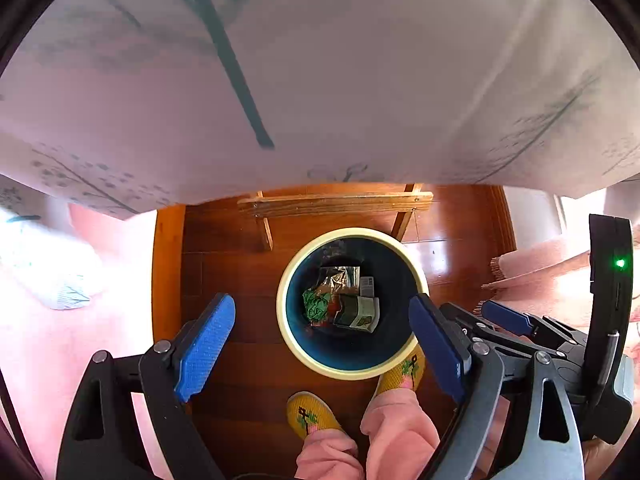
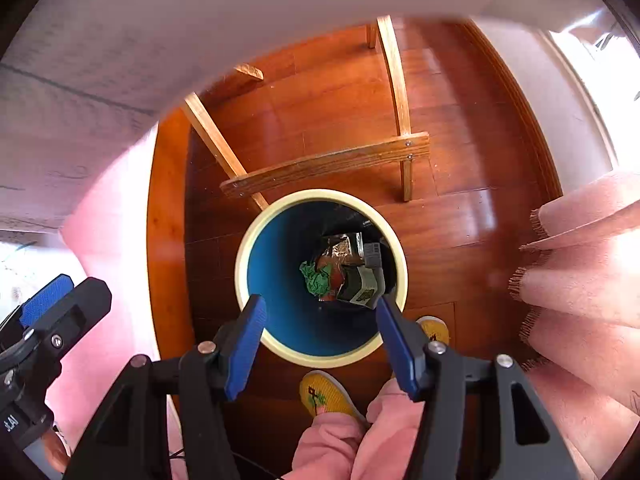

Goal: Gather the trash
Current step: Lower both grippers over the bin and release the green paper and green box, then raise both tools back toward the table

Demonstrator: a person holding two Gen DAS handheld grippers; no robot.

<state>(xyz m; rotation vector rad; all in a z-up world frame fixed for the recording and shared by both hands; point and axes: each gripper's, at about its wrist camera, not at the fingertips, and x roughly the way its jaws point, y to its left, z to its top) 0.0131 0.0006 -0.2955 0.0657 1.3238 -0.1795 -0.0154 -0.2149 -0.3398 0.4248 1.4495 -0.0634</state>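
A round trash bin with a cream rim [image 1: 281, 308] [image 2: 240, 272] and a blue inside stands on the wooden floor, straight below both grippers. At its bottom lie a crumpled green paper [image 1: 316, 304] [image 2: 316, 278], a foil wrapper [image 1: 340, 276] [image 2: 340, 248] and a small carton [image 1: 360, 314] [image 2: 362, 286]. My left gripper [image 1: 320, 308] hangs above the bin, pointing down, open wide with nothing between its blue pads. Beside it my right gripper [image 2: 320, 305] is also open over the bin mouth, and no thing is between its fingers. Each gripper shows at the edge of the other's view.
A table draped in a white printed cloth [image 1: 320, 80] stands just beyond the bin, its wooden crossbar [image 1: 336, 202] [image 2: 324, 164] close to the rim. A pink fringed blanket [image 2: 580, 280] lies at the right. The person's yellow slippers [image 1: 308, 414] [image 2: 324, 394] stand next to the bin.
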